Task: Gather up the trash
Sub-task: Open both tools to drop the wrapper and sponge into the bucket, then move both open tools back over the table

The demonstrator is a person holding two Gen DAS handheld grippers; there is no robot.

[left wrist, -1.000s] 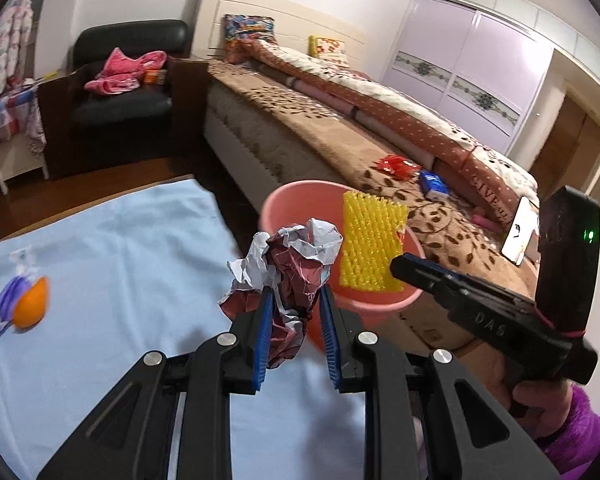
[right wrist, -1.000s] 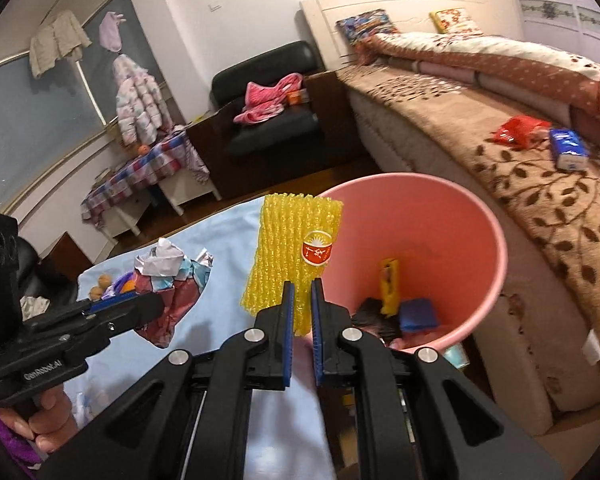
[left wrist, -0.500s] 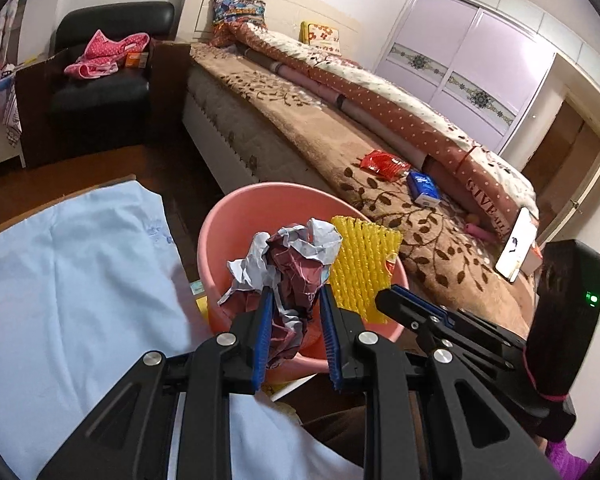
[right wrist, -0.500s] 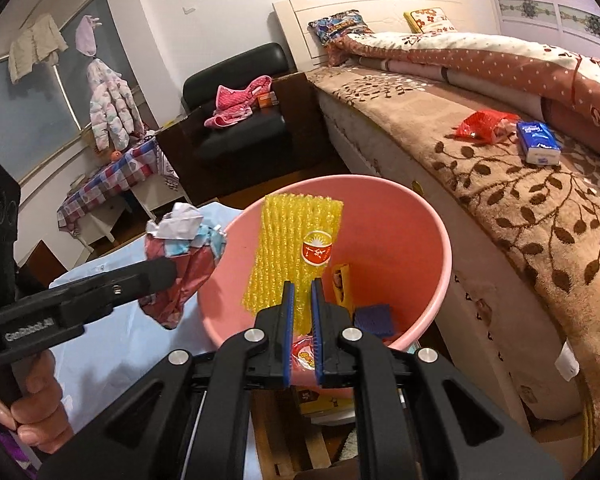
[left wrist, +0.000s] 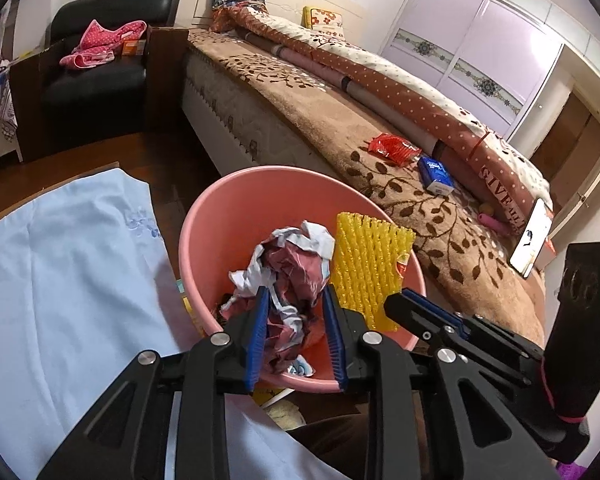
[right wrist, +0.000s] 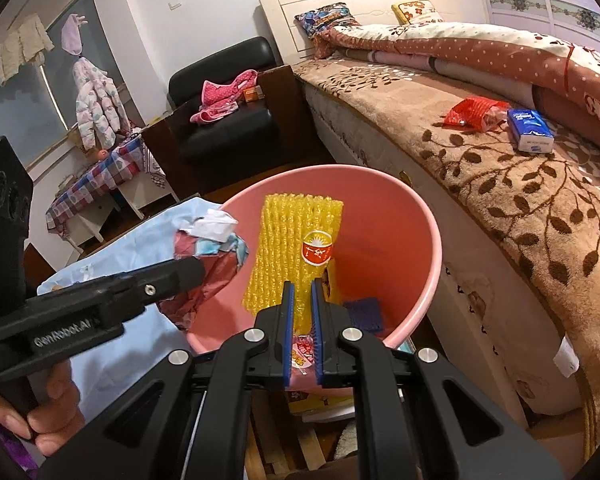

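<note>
A pink bin (left wrist: 204, 216) (right wrist: 432, 232) stands between the blue-clothed table and the bed. Over it my left gripper (left wrist: 294, 296) (right wrist: 196, 270) has a crumpled red-and-white wrapper (left wrist: 292, 264) (right wrist: 208, 236) between its blue pads. Its jaws are opening, and the wad still touches both pads. My right gripper (right wrist: 300, 288) (left wrist: 396, 300) is shut on the lower edge of a yellow foam net sleeve (right wrist: 292, 240) (left wrist: 368, 264), which stands upright inside the bin's mouth. Some trash, including a dark blue piece (right wrist: 364, 314), lies at the bin's bottom.
A light blue cloth (left wrist: 60, 272) covers the table at the left. On the brown bedspread to the right lie a red packet (left wrist: 392, 148), a blue tissue pack (left wrist: 436, 174) and a phone (left wrist: 530, 240). A black armchair (left wrist: 96, 80) stands behind.
Both grippers have moved from beside the table to over the bin, sinking a little. The left jaws now stand slightly wider around the wrapper. The right grip is unchanged.
</note>
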